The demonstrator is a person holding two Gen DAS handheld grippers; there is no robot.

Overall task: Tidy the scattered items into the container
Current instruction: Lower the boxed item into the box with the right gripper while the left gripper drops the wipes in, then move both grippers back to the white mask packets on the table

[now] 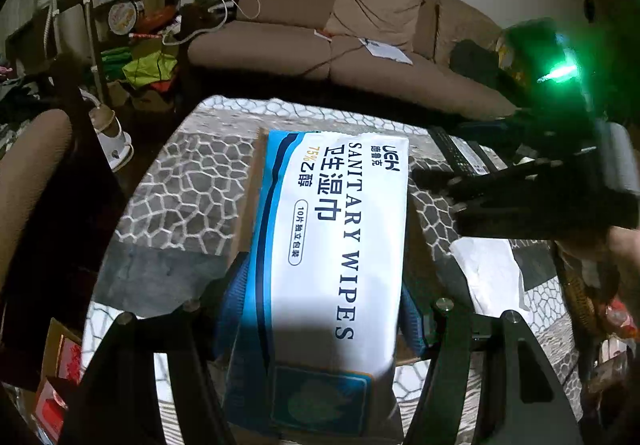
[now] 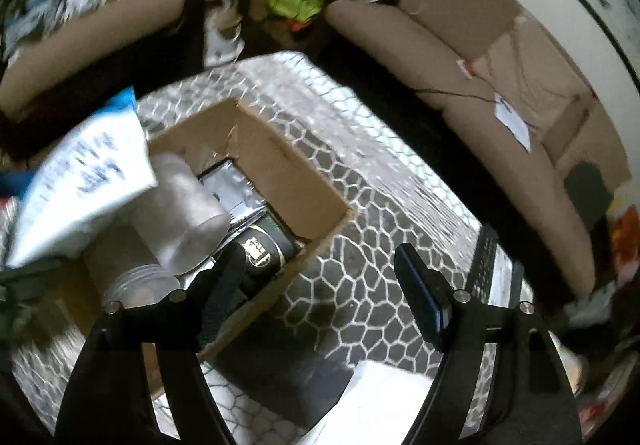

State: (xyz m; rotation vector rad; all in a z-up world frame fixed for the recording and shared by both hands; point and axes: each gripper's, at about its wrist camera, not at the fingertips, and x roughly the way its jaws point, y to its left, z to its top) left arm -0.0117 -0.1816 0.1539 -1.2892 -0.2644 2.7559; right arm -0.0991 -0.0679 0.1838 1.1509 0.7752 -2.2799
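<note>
My left gripper [image 1: 320, 301] is shut on a white and blue pack of sanitary wipes [image 1: 332, 237] and holds it above the cardboard box [image 1: 250, 197]. In the right wrist view the pack [image 2: 80, 181] hangs over the left part of the open box [image 2: 288, 181]. The box holds clear plastic cups [image 2: 180, 213], a dark can [image 2: 264, 245] and a silvery packet [image 2: 232, 193]. My right gripper [image 2: 320, 269] is open and empty, just right of the box over the table. It also shows in the left wrist view [image 1: 520, 189] at the right.
The table [image 2: 360, 285] has a grey cloth with a white web pattern. A black remote [image 2: 486, 261] lies at its right edge and white paper [image 2: 380, 397] lies near the front. A brown sofa [image 1: 360, 45] stands behind and an armchair [image 1: 28, 181] at the left.
</note>
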